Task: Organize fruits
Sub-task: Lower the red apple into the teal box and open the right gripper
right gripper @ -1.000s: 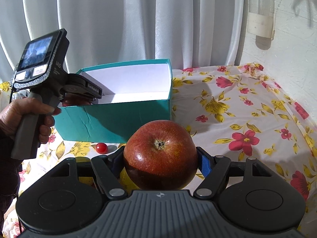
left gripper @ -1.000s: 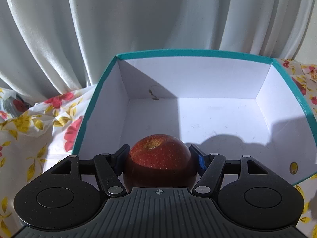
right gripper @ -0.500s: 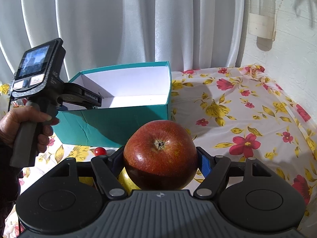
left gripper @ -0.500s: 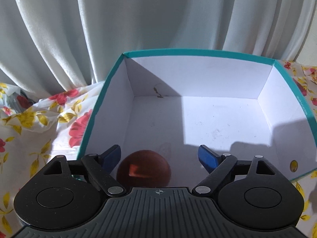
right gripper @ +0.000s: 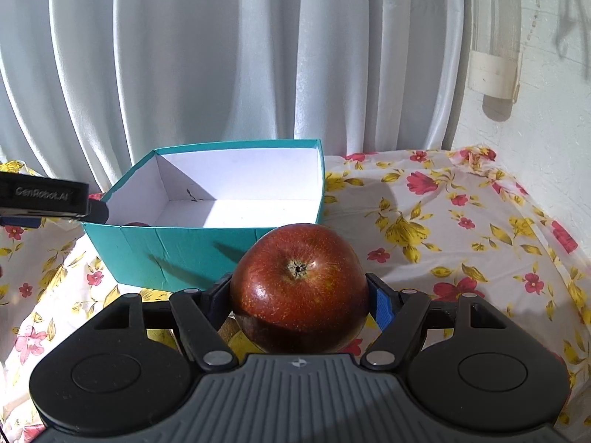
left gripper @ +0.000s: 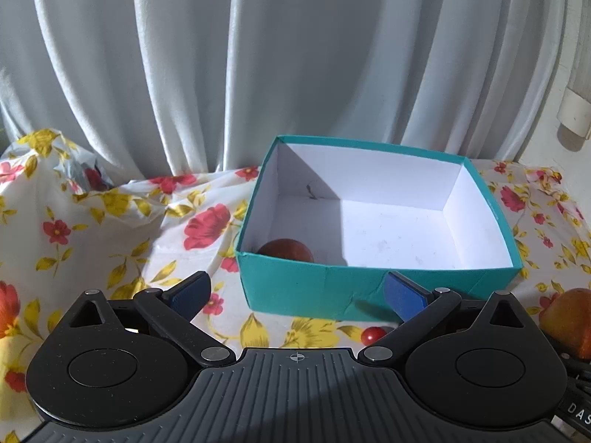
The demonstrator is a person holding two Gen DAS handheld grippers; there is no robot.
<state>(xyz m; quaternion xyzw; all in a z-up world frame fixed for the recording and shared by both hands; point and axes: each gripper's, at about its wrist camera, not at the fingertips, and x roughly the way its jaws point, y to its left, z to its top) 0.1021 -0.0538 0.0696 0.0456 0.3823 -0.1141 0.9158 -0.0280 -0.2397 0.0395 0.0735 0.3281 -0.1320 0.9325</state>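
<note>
Apple (left gripper: 286, 249) now in teal box (left gripper: 314, 288) (cherry tomato (left gripper: 372, 334) outside, near front wall)

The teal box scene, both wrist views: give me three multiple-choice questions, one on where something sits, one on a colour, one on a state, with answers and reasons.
1. Where does the apple in the box lie?
A. near left corner
B. far right corner
C. on the cloth beside the box

2. What colour is the box inside?
A. teal
B. white
C. brown

3. How does the right tool stand?
A. wide open, nothing in it
B. closed on a red apple
C. closed on the small red fruit

Answers:
1 A: in the left wrist view the dark red apple in the box shows just behind the near wall at its left end.
2 B: the walls and floor inside are white; only the outside is teal.
3 B: both pads press the sides of the held apple; the small red fruit lies on the cloth.
</note>
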